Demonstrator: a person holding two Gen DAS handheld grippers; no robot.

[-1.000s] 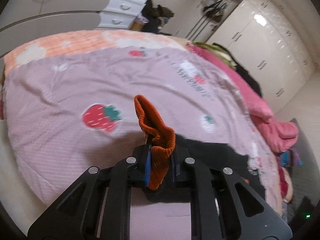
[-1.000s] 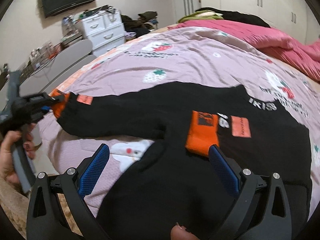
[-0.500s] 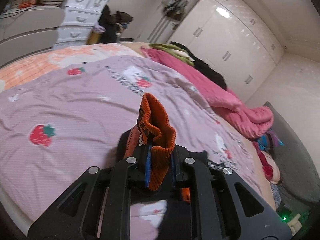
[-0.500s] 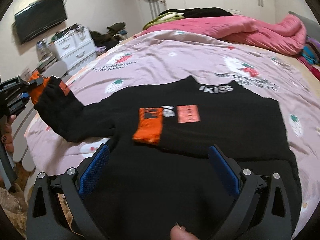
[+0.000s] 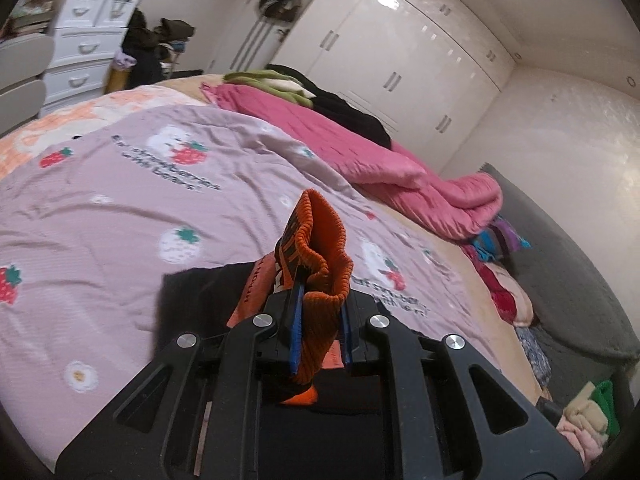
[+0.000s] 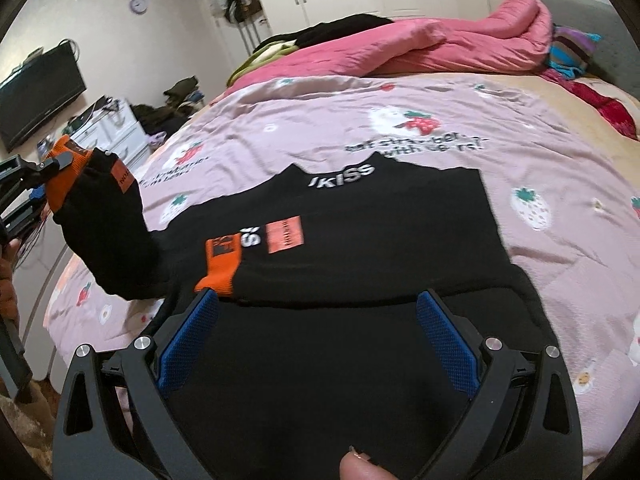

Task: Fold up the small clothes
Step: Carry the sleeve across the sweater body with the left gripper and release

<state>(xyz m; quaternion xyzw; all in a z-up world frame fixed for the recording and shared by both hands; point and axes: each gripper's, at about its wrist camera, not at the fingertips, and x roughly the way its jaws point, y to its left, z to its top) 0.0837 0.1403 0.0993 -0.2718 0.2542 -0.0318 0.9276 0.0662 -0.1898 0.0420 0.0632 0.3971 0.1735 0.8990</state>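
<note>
A small black sweater (image 6: 360, 264) with orange cuffs lies spread on the lilac strawberry bedsheet (image 6: 460, 128). One sleeve is folded across its chest, its orange cuff (image 6: 220, 264) lying flat. My left gripper (image 5: 320, 316) is shut on the other sleeve's orange cuff (image 5: 320, 248) and holds it lifted above the bed; it also shows at the left of the right wrist view (image 6: 60, 164). My right gripper (image 6: 316, 340) is open and empty, low over the sweater's lower part.
A pink quilt (image 5: 380, 160) is heaped along the far side of the bed, with dark and green clothes behind it. White drawers (image 5: 84, 48) stand at the left. A grey rug and more clothes (image 5: 580, 420) lie on the floor at the right.
My left gripper has lifted the orange cuff and swung it to the right, raising the sleeve off the bed. My right gripper has moved to face the sweater squarely and stayed open.
</note>
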